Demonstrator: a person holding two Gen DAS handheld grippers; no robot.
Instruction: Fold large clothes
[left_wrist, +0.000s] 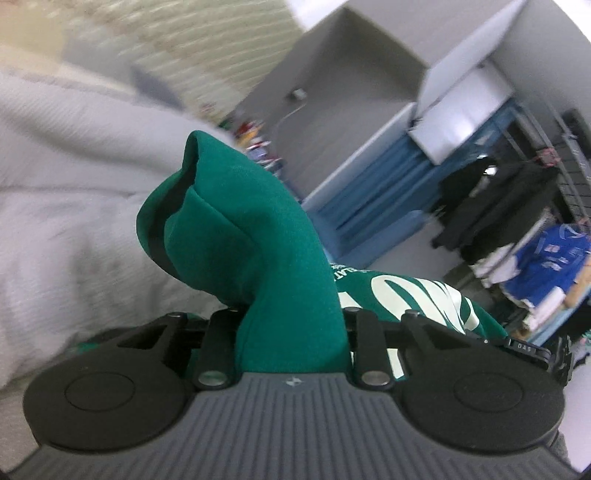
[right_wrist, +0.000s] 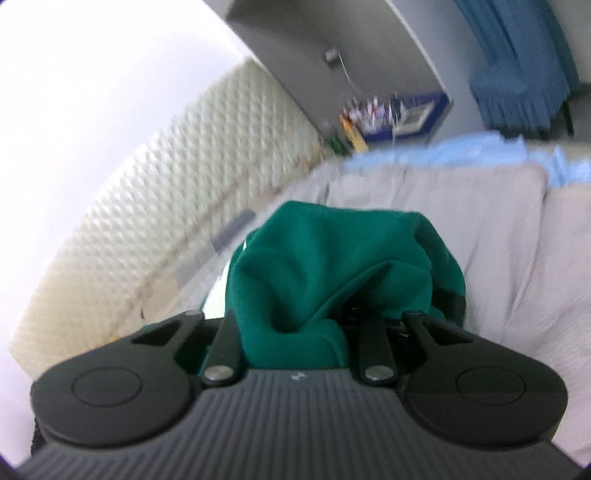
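Note:
A dark green garment (left_wrist: 258, 236) with a black trim stripe and a large white print is bunched up between the jaws of my left gripper (left_wrist: 291, 317), which is shut on it. The cloth stands up in a fold and hides the fingertips. Its printed part drapes off to the right. In the right wrist view another bunch of the same green garment (right_wrist: 325, 258) is clamped in my right gripper (right_wrist: 295, 325), shut on the cloth, fingertips covered. Both bunches hang above a bed with a pale grey cover (right_wrist: 498, 258).
A cream quilted headboard (right_wrist: 166, 206) runs along the bed's far side. Blue curtains (left_wrist: 376, 184), dark clothes on a rack (left_wrist: 491, 206) and a blue shirt (left_wrist: 546, 258) stand beyond the bed. A cluttered shelf (right_wrist: 391, 114) sits by the grey wall.

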